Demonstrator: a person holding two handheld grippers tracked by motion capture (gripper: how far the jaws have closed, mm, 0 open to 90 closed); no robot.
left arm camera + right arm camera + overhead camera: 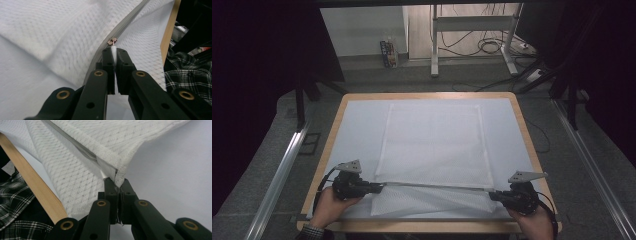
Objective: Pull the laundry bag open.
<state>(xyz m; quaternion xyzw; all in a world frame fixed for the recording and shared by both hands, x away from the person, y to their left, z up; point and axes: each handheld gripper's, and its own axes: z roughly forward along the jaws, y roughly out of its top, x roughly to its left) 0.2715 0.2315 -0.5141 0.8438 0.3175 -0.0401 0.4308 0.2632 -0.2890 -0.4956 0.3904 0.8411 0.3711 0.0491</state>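
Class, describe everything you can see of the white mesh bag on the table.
The white mesh bag is a large rectangle of woven, net-like fabric with stitched hems, lying mostly flat on the white-covered table. Its near edge carries a grey zipper with a small metal slider. That edge is lifted and stretched taut between the left gripper, shut at the slider end, and the right gripper, shut on the corner; a loose flap sags below.
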